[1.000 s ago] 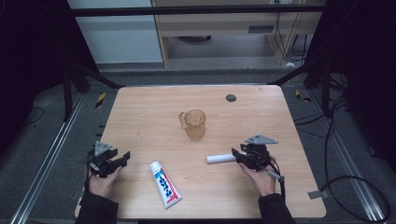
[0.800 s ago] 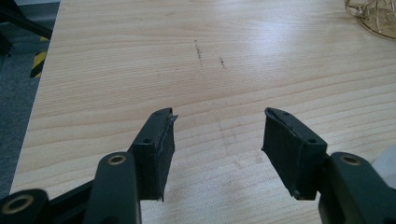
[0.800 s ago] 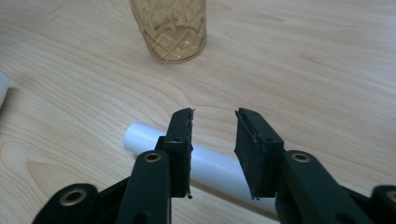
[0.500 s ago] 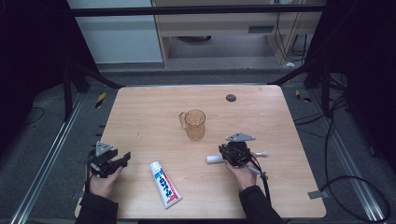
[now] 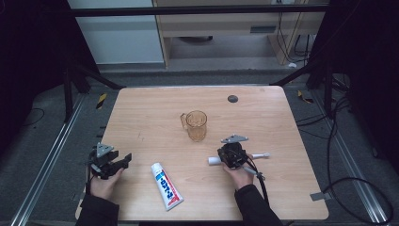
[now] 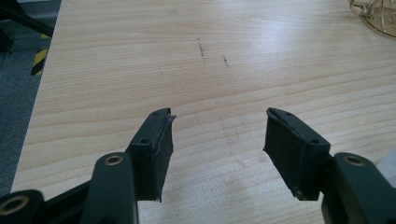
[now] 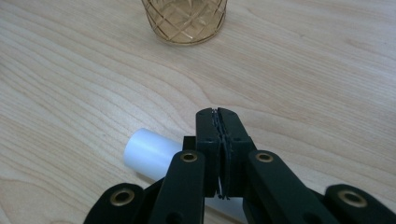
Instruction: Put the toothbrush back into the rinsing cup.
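At the table's near edge, high view, we see both hands in from 6 o'clock: left gripper (image 5: 123, 160) at roughly 8 o'clock of the table (image 5: 141, 113), near its left edge, and right gripper (image 5: 230, 153) at about 5 o'clock of centre. Left gripper view: jaws wide apart, nothing between them, bare wood grain with a couple of dark scuff marks (image 6: 201, 47) ahead. Toothpaste tube (image 5: 167, 185) lies flat between the two hands, close to the near edge, cap end toward 5 o'clock, touching neither gripper. Right gripper view: jaws pressed together, tips meeting, over a white cylindrical handle (image 7: 149, 152) that runs under them; we can't tell whether anything is pinched between the pads. High view shows that white item as a toothbrush (image 5: 260, 155) lying crosswise under the right gripper, thick end sticking out at 9 o'clock, thin end at 3 o'clock. Farther out, at 12 o'clock from the right gripper, an amber cut-glass mug (image 5: 196, 125) stands upright near table centre, handle toward 9 o'clock. Beyond it, near the far edge, a small dark disc (image 5: 232, 99).
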{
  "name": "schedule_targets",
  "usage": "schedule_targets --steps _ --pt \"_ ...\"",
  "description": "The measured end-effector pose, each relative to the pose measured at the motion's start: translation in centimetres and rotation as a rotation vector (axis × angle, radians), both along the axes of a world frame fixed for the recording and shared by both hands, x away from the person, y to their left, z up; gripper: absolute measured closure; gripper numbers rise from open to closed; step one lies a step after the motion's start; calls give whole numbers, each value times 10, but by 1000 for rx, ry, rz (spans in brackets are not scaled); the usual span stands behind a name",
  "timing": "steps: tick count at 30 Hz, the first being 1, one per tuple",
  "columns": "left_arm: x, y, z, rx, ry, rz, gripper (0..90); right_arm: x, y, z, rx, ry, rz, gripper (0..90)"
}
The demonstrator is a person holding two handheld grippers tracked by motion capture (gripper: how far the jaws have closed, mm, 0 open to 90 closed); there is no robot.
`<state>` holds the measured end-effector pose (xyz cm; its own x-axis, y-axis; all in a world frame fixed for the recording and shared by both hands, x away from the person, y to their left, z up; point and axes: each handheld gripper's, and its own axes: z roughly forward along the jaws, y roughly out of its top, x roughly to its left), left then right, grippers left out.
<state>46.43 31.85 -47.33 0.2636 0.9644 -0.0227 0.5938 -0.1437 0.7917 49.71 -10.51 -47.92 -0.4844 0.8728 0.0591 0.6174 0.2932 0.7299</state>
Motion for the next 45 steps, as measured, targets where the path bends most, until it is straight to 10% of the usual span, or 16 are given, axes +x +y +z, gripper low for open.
schedule_targets --steps 45 --pt "0 -2 -1 8 10 -6 406 -26 -25 2 19 34 58 869"
